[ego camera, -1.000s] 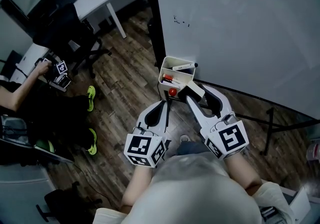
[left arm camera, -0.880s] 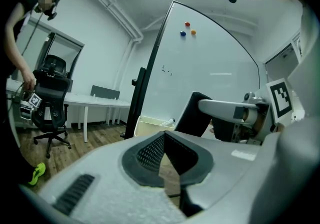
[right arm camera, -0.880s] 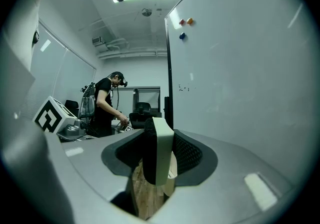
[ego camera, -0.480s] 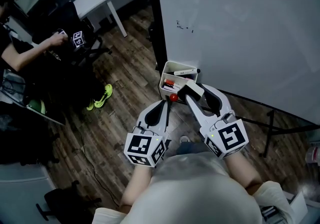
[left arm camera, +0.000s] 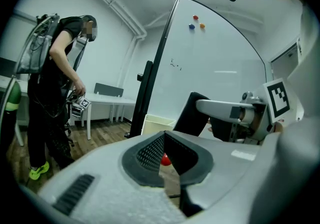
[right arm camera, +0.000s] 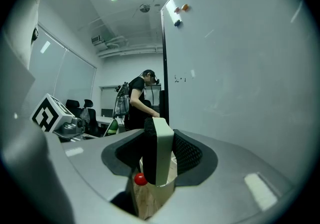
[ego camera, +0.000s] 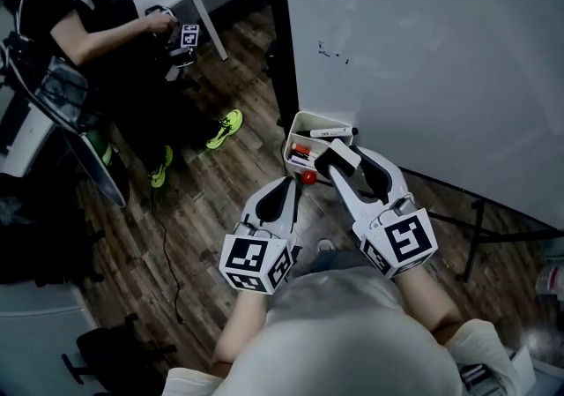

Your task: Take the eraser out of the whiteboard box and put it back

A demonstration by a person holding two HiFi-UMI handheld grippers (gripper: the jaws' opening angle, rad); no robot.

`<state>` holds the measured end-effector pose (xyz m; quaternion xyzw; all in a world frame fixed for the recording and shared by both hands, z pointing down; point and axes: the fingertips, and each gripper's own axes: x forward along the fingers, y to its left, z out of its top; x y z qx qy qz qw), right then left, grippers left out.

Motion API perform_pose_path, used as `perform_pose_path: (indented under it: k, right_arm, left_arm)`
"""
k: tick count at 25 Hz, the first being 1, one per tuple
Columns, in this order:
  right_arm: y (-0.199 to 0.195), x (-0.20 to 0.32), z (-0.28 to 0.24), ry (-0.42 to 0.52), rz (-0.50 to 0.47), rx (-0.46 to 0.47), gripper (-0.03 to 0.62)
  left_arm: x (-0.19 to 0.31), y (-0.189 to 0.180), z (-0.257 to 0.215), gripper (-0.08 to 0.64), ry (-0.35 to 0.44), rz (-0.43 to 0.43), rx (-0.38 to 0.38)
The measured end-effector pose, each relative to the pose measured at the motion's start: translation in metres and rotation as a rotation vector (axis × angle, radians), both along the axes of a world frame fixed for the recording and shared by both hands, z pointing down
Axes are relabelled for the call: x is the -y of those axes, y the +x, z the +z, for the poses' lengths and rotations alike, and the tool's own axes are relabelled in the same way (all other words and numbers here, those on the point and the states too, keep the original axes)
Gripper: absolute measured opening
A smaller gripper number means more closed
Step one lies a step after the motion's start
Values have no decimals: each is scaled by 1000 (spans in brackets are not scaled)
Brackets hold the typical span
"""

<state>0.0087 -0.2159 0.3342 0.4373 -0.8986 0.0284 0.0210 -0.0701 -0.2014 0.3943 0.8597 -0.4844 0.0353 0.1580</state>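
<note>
From the head view, my right gripper [ego camera: 349,161] is clamped on the white-backed, black-felt whiteboard eraser [ego camera: 341,153]. The eraser is out of the cream open-topped whiteboard box [ego camera: 295,125], right at the box's near corner. I can't tell from here whether it touches the rim. The box sits at the foot of the large whiteboard [ego camera: 423,50], with markers lying in it and a small red ball [ego camera: 307,176] just in front. My left gripper [ego camera: 289,184] points at that ball, its jaws drawn to a narrow point with nothing in them.

In the left gripper view, the left gripper [left arm camera: 164,138] has its dark pads meeting at the tips. The red ball [left arm camera: 165,159] shows through the slit behind them, and the box [left arm camera: 157,122] is beyond.

In the right gripper view, the right gripper [right arm camera: 159,143] holds the eraser [right arm camera: 162,150] upright between its pads, felt side to the left. The red ball [right arm camera: 140,179] is below.
</note>
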Motion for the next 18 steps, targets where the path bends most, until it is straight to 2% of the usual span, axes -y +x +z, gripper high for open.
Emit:
perform_pose_path:
  k: [18]
  right_arm:
    - [1,24,18,-38,-26,-17,175]
  left_arm:
    - [19,1,10,5,-37,-40,-1]
